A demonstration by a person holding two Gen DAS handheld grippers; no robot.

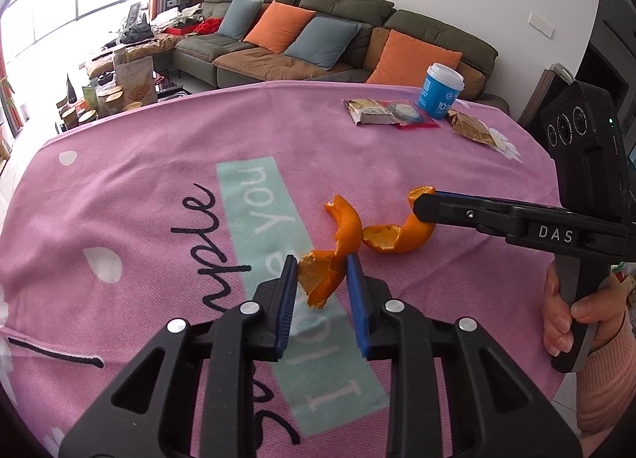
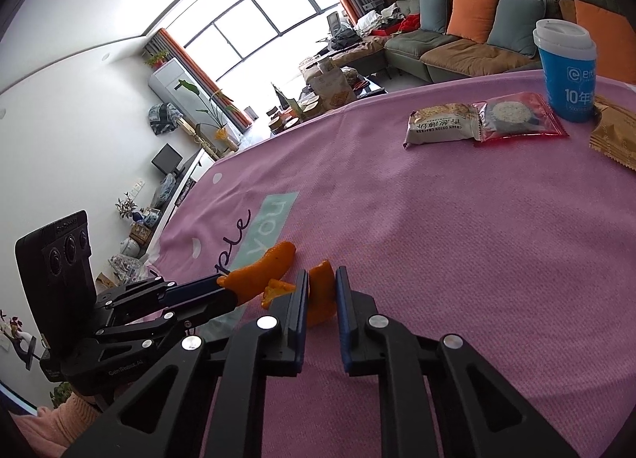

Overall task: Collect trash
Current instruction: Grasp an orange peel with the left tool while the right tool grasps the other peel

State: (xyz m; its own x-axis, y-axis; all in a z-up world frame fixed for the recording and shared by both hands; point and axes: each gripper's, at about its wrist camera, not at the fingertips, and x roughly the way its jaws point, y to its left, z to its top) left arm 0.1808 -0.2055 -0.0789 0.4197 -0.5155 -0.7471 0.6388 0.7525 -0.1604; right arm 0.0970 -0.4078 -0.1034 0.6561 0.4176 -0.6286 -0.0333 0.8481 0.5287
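Observation:
Two curled pieces of orange peel lie on the pink tablecloth (image 1: 139, 188). My left gripper (image 1: 322, 271) is shut on the near end of the left peel (image 1: 346, 227), with both blue pads against it. From the right, my right gripper (image 1: 423, 200) comes in and pinches the upper tip of the right peel (image 1: 397, 235). In the right wrist view, the right gripper (image 2: 322, 283) is shut on that peel (image 2: 322, 295). The left gripper (image 2: 222, 285) holds the other peel (image 2: 262, 269) beside it. The two peels nearly touch.
A blue paper cup with a white lid (image 1: 439, 90) stands at the far right of the table. Beside it lie a cracker packet (image 1: 371, 112), a red wrapper (image 1: 415, 118) and a brown wrapper (image 1: 473, 128). A hand (image 1: 564, 319) grips the right handle. A sofa (image 1: 302, 41) stands behind.

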